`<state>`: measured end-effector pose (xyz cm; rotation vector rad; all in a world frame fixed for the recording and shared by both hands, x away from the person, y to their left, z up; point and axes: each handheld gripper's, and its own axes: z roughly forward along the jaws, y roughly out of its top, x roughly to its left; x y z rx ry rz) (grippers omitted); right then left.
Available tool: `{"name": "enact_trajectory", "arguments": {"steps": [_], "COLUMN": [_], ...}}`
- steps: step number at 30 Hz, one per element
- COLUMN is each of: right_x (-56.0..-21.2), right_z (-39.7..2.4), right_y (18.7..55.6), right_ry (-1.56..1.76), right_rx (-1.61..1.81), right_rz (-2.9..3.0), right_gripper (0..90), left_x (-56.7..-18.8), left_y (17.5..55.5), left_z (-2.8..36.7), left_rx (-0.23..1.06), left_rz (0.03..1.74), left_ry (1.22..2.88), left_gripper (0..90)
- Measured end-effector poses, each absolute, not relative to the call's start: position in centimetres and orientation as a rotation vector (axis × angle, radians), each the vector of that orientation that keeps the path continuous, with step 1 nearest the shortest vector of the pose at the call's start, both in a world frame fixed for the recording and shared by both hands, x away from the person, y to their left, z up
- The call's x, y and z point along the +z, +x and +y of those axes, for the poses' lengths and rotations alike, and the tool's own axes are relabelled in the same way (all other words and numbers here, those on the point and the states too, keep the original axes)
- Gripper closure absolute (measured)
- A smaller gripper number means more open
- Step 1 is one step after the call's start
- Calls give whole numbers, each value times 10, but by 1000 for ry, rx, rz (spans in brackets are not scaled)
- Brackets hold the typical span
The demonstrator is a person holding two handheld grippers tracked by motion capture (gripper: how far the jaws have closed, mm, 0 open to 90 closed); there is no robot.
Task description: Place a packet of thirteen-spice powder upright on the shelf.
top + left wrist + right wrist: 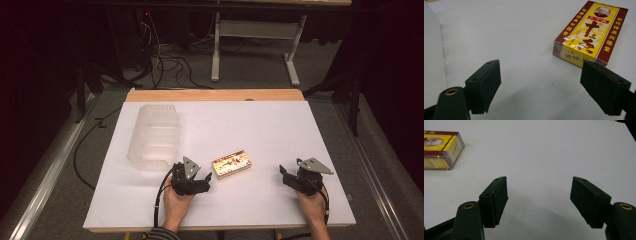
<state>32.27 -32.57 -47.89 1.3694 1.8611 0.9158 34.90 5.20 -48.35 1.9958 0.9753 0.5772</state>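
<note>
The table [150,200] is covered in a white sheet, and at its far left lies a clear plastic bin [154,136], tipped on its side with the mouth facing the person, as far as I can tell. Near the middle of the front half lies the box [231,163], a small yellow and brown packet, flat on its broad face and a little askew.

The left gripper [204,181] sits just beside the box's left end, not touching it. In the left gripper view its jaws stand wide apart with bare sheet between them, and the box [590,32] lies ahead and to the right, its near corner just past the right pad. So the claw is open and holds nothing.

To my eye the step in hand is picking up that box with the left gripper. To do it well, the hand should swing right until the box sits squarely between the pads, line the pads up with the two long sides, come low to the sheet, then close on it.

The left hand [176,202] grips from below, wrist low, jaws pointing right and slightly away. The right gripper [285,172] waits well apart to the right, also open and empty, aimed left toward the box [441,148].
</note>
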Motion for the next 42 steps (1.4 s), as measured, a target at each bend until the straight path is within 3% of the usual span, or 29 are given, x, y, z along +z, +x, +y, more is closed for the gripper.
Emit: {"name": "enact_trajectory", "arguments": {"steps": [33, 42], "right_x": [-479, -479], "right_z": [-326, -327], "right_y": [323, 323], "right_ry": [1380, 1398], "right_rx": [924, 926], "right_rz": [1848, 1845], "right_gripper": [302, 301], "left_x": [-483, -483], "left_y": [350, 354], "left_z": [53, 54], "left_rx": [552, 478], "left_rz": [978, 995], "left_ry": [1992, 1989], "left_gripper": [181, 150]}}
